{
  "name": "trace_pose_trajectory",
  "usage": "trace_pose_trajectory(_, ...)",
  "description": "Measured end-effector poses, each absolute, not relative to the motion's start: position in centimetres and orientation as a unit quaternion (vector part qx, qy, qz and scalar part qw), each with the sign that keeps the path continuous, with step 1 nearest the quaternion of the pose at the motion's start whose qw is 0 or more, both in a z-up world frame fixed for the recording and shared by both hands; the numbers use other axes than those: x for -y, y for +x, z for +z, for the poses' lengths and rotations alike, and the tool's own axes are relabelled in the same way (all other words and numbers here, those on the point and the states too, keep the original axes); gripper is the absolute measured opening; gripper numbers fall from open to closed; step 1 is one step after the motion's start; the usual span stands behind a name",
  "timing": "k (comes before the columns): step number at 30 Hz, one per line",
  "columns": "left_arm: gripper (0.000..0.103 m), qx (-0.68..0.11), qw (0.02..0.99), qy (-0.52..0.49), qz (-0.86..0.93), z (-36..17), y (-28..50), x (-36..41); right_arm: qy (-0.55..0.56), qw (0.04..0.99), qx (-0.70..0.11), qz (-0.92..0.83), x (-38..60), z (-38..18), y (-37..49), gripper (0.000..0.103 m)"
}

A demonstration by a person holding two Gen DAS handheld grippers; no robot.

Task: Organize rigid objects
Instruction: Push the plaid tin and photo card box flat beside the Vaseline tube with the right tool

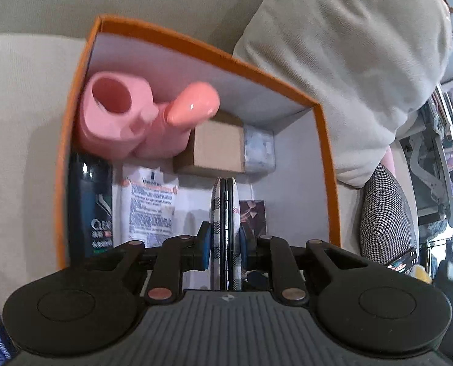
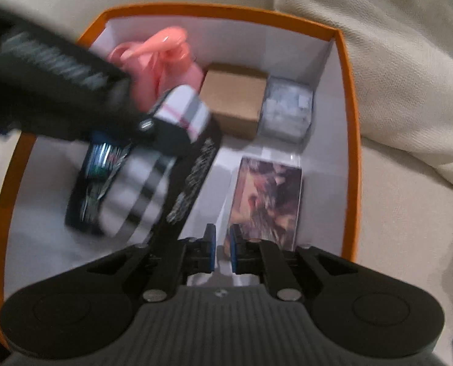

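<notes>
Between the blue pads of the left tool (image 1: 225, 244), a flat plaid case (image 1: 225, 213) with a black seam stands on edge, clamped tight and held over the orange box (image 1: 328, 164). The right tool (image 2: 223, 251) hangs above the same box with its jaws nearly together and nothing between them. That box is stiff card, orange outside and white within, and it rests on a cream fabric sofa cushion (image 1: 19, 140). From the left wrist view, a dark glossy bottle (image 1: 89, 201) lies at nine o'clock of the case, a white printed packet (image 1: 148, 204) just beside it, and a dark patterned card (image 1: 252, 216) at three o'clock, flat on the box floor. Farther in, at twelve o'clock, sits a plain brown cardboard cube (image 1: 217, 146) touching a pale grey crinkled packet (image 1: 258, 148). At eleven o'clock a smooth pink plastic watering can (image 1: 128, 119) with a rounded spout fills the far corner. Beyond the box, at one o'clock, a beige pillow (image 1: 342, 61) leans, with a houndstooth cushion (image 1: 385, 213) at three o'clock and blurred shelving (image 1: 446, 122) behind.
</notes>
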State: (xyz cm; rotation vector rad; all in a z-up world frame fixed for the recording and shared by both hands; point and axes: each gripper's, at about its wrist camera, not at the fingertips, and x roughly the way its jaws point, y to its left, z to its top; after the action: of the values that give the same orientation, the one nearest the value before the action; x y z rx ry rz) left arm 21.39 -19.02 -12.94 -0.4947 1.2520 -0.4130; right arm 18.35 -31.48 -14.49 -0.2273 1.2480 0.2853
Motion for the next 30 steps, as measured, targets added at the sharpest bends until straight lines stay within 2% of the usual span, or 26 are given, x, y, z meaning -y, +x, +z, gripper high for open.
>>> trace_pose_trajectory(7,0.021,-0.568,0.775,-0.211,-0.18,-13.7,21.6,20.1,-0.181,0.771,-0.592,0.152,30.4,-15.8,16.3,0.011)
trace_pose_trajectory(16,0.025,-0.573,0.797,-0.099,-0.164,-12.6,21.2,21.6,-0.209,0.767,-0.591,0.138,29.0,-17.5,16.6,0.009)
trace_pose_trajectory(23,0.027,-0.576,0.79,-0.057,-0.202,-11.7,20.1,21.6,-0.218,0.775,-0.579,0.13,28.8,-17.4,16.1,0.007)
trace_pose_trajectory(30,0.028,-0.575,0.785,-0.059,-0.223,-10.6,19.9,20.2,-0.243,0.789,-0.551,0.122,28.3,-17.1,15.0,0.006)
